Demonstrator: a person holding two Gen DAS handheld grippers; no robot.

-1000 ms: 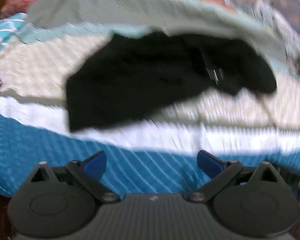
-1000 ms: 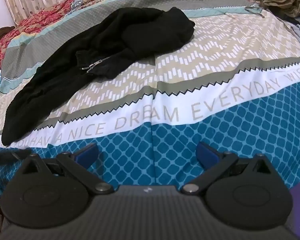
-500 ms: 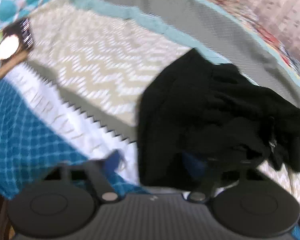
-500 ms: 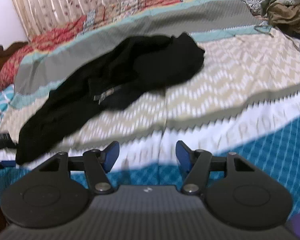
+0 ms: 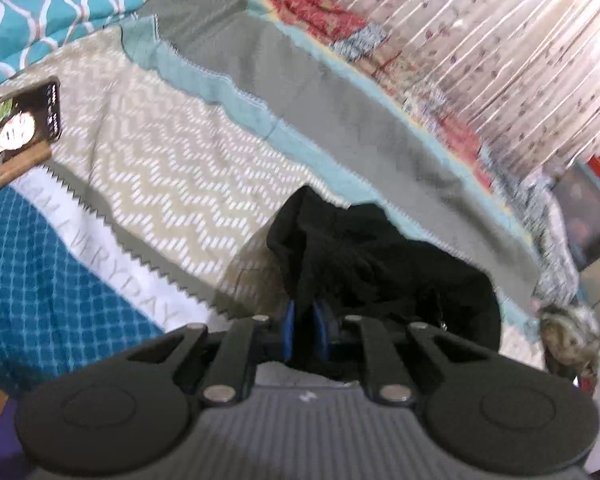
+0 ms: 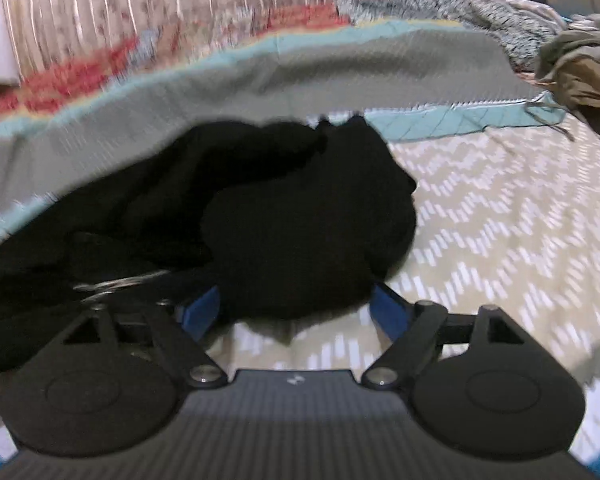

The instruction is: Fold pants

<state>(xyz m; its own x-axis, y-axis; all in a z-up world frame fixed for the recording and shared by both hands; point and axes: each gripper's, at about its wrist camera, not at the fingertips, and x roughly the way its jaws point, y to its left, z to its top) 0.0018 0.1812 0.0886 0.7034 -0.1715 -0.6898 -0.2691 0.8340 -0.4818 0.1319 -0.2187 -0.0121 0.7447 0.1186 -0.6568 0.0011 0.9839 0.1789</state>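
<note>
Left tongs (image 5: 303, 330) apparently on pants (image 5: 380, 264)

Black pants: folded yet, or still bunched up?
Still bunched. The black pants lie in a rumpled heap on the bedspread, no flat layers or straight edges; the left tool pinches one end.

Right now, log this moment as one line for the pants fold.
stage: grasping | left tongs: shut on pants | right tongs: opening, pants bulge between pads | pants: crumpled on bed
</note>
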